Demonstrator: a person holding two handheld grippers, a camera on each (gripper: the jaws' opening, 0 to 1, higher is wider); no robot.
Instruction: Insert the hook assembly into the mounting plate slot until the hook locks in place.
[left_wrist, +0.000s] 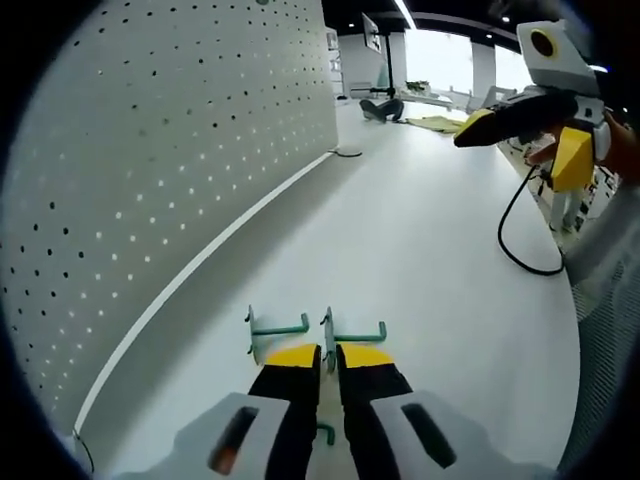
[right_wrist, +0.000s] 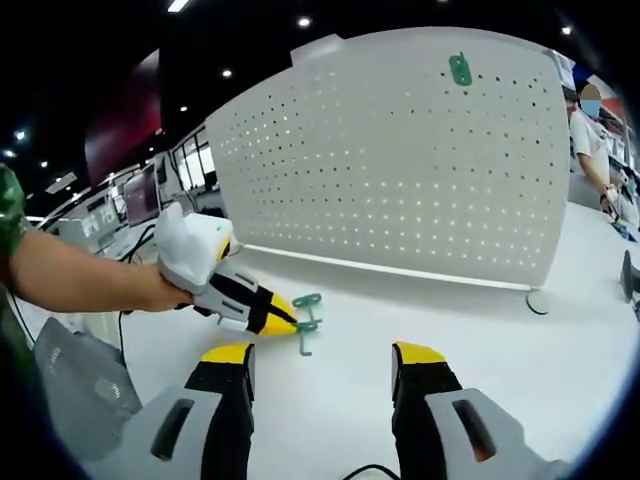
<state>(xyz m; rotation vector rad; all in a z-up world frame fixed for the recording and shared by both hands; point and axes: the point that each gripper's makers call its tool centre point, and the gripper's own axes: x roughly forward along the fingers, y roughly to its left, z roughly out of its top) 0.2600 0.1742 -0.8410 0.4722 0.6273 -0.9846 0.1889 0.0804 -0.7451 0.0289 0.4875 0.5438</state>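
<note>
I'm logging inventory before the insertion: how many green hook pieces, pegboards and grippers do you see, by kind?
Green metal hook pieces: 3, two on the table, one hung on the board
White perforated pegboard panel: 1
Yellow-tipped two-jaw grippers: 2, left gripper, right gripper
Total: 6

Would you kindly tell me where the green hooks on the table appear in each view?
Left gripper view: green hooks lie low in the centre, at the left gripper tips.
Right gripper view: left of centre, at that gripper's tips.
Shared landmark: white pegboard.
</note>
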